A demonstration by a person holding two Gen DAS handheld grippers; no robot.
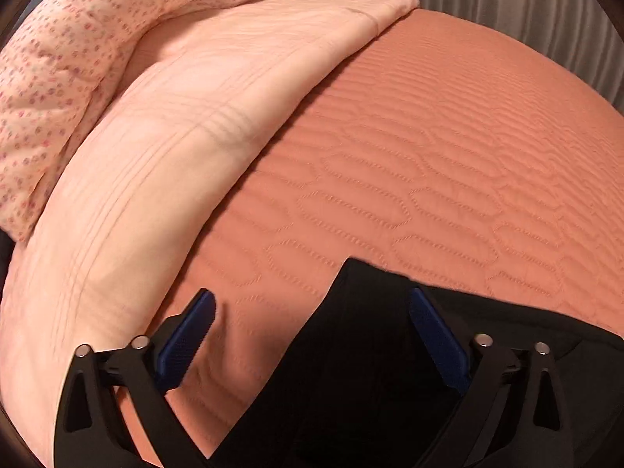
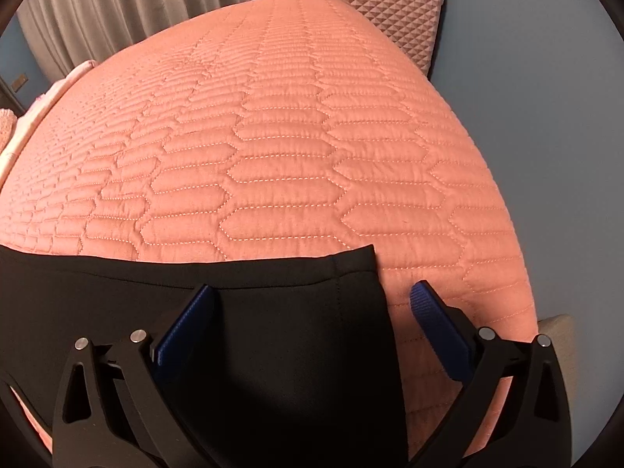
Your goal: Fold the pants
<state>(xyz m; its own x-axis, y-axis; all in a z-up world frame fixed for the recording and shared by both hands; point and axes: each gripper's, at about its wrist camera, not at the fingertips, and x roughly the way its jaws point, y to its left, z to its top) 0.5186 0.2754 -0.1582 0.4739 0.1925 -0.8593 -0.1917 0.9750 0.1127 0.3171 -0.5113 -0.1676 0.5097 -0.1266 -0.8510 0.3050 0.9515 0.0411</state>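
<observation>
A: Grippers?
B: Left gripper (image 1: 312, 312) had its jaws spread wide, holding nothing, over a corner of the pants (image 1: 351, 370) at frame bottom. Right gripper (image 2: 312, 304) was the same, straddling the pants (image 2: 273, 331) edge, lower centre.
A: Behind?
B: Black pants lay flat on the quilt (image 2: 292, 136). Pale blanket (image 1: 175, 136) upper left, suitcase (image 2: 394, 11) top right, curtain (image 2: 136, 4) top left.
</observation>
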